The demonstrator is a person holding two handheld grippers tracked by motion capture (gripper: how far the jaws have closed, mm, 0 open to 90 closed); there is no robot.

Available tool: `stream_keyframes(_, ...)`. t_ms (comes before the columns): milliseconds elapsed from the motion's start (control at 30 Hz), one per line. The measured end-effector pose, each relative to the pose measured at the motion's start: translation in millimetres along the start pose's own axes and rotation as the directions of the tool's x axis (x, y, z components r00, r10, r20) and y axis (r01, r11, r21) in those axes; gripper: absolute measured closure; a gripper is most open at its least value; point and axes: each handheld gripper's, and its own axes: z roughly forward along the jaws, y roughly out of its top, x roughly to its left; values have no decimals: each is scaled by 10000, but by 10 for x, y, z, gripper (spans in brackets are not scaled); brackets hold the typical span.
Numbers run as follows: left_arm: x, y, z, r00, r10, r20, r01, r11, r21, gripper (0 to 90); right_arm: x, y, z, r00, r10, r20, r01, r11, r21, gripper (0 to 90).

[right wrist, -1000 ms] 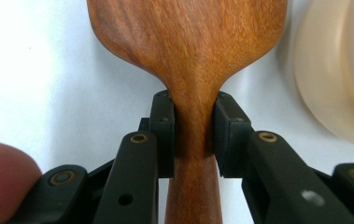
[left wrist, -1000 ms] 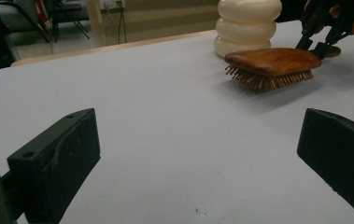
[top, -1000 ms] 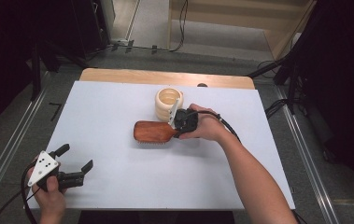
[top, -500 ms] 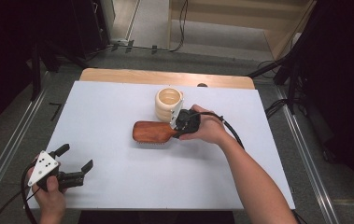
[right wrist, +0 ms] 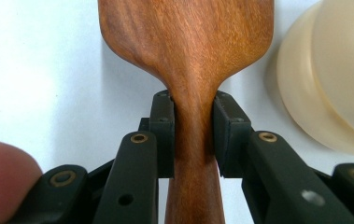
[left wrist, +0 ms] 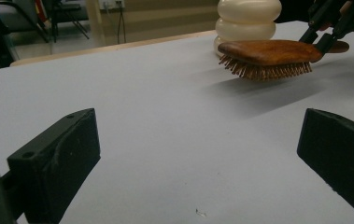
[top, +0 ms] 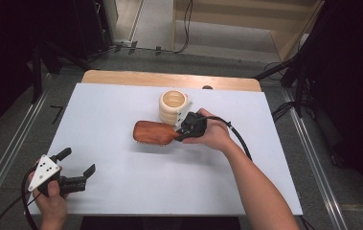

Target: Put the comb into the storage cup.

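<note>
Hairbrush (right wrist: pixel 191 51) handle between right gripper (right wrist: pixel 193 135) jaws (bristles down)

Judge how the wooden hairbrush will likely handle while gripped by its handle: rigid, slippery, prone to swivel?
The hairbrush looks like solid wood, so probably stiff. The right gripper clamps only the narrow handle, with the wide head hanging beyond, so it may pivot downward if the grip loosens. Its polished surface seems smooth, perhaps slippery. The bristles point down above the table.

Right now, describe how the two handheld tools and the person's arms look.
Both tools are black with two blocky jaws. The left tool carries a grey three-cornered plate with dark dots; a black cable trails from each. The right tool has brass rivets. Both forearms are bare, no sleeves.
</note>
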Motion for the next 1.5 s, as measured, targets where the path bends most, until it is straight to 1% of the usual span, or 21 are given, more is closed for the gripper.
stream_keyframes(133, -2, 0, 3, 10000, 33, -8, -33, 10000, 4, 0, 20, -33, 11, 10000, 13, -27, -13, 10000, -38, 704)
stream_keyframes(200, -3, 1, 1, 10000, 36, -30, -36, 10000, 33, 0, 38, -40, 30, 9999, 65, -119, -63, 9999, 157, 704)
stream_keyframes(233, -3, 0, 3, 10000, 37, -29, -37, 10000, 20, 0, 39, -44, 61, 10000, -79, -53, 81, 9995, 293, 704)
stream_keyframes(367, -5, 0, 5, 10000, 46, -34, -46, 10000, 23, 0, 36, -42, 78, 10000, 0, 46, -1, 9996, 273, 703)
stream_keyframes(400, -5, 0, 5, 10000, 49, -34, -49, 10000, 25, 0, 37, -34, 78, 9999, 9, 123, -14, 9991, 422, 703)
stream_keyframes(467, -5, 0, 5, 10000, 45, -34, -45, 10000, 24, 0, 16, -23, 84, 9999, -116, 125, 110, 9989, 447, 702)
stream_keyframes(500, -4, 0, 5, 10000, 47, -30, -47, 10000, 21, 0, 13, -21, 93, 9993, -211, 300, 192, 9980, 601, 702)
stream_keyframes(567, -4, 0, 4, 10000, 50, -35, -50, 10000, 29, 0, 3, -22, 102, 9991, -285, 304, 265, 9976, 646, 701)
stream_keyframes(633, -4, 0, 3, 10000, 49, -26, -49, 10000, 25, 0, 10, -28, 117, 9995, -179, 246, 159, 9967, 795, 698)
stream_keyframes(733, -3, 0, 3, 10000, 51, -20, -51, 10000, 24, 0, 2, -18, 133, 9992, -206, 345, 174, 9958, 904, 650)
stream_keyframes(767, -4, 0, 3, 10000, 48, -22, -48, 10000, 27, 0, -20, -9, 119, 9990, 320, 302, -349, 9943, 1008, 539)
stream_keyframes(800, -4, 0, 3, 10000, 50, -22, -50, 10000, 29, 0, -20, -9, 119, 9990, 320, 302, -349, 9943, 1008, 539)
stream_keyframes(867, -5, 0, 5, 10000, 56, -23, -56, 10000, 25, 0, -55, -3, 106, 9968, 793, 56, -795, 9921, 967, 480)
stream_keyframes(933, -5, 0, 5, 10000, 57, -24, -57, 10000, 29, 0, -80, 6, 101, 9942, 1056, -212, -1027, 9886, 1102, 471)
stream_keyframes(1000, -5, 0, 5, 10000, 56, -26, -56, 10000, 30, 0, -74, 22, 97, 9916, 1216, -448, -1153, 9857, 1232, 469)
stream_keyframes(1033, -6, 0, 5, 10000, 52, -24, -52, 10000, 33, 0, -77, 35, 99, 9924, 1154, -435, -1095, 9868, 1194, 469)
stream_keyframes(1100, -9, 0, 7, 10000, 49, -6, -49, 10000, 44, 0, -75, 68, 106, 9902, 1355, -329, -1294, 9810, 1442, 506)
stream_keyframes(1233, -9, 0, 9, 10000, 66, 0, -66, 10000, 40, 0, -84, 94, 132, 9886, 1466, -342, -1396, 9778, 1562, 538)
stream_keyframes(1400, -7, 0, 6, 10000, 55, 0, -55, 10000, 40, 0, -83, 124, 209, 9905, 1328, -357, -1240, 9747, 1861, 589)
stream_keyframes(1433, -8, 0, 6, 10000, 55, 6, -55, 10000, 43, 0, -74, 134, 204, 9891, 1443, -295, -1355, 9703, 2003, 607)
stream_keyframes(1500, -9, 0, 9, 10000, 75, 15, -75, 10000, 44, 0, -80, 132, 204, 9917, 1269, -203, -1206, 9736, 1937, 649)
